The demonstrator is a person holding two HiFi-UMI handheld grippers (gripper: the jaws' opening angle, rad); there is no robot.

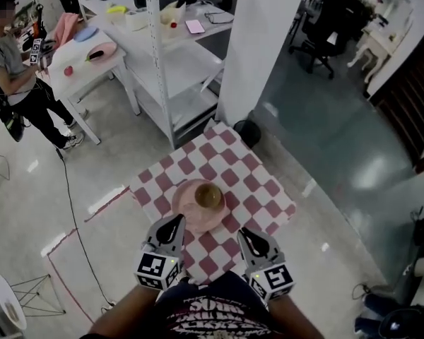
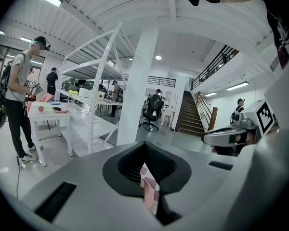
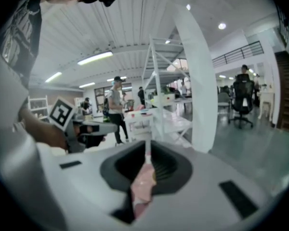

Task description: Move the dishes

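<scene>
A pink plate [image 1: 187,214] with a tan bowl [image 1: 208,195] on it sits near the front of a small table covered by a red-and-white checked cloth [image 1: 249,176]. My left gripper [image 1: 175,222] is shut and empty, its tip just at the plate's near left rim. My right gripper [image 1: 244,232] is also shut and empty, over the cloth to the right of the plate. In the left gripper view the jaws [image 2: 145,147] are closed, with checked cloth showing through the slit below. In the right gripper view the closed jaws [image 3: 148,147] show pink through the slit.
A white pillar [image 1: 258,44] and a white shelving rack [image 1: 173,69] stand behind the table. A white side table [image 1: 81,68] with dishes is at the far left, beside a standing person [image 1: 18,83]. A cable [image 1: 74,217] runs across the floor on the left.
</scene>
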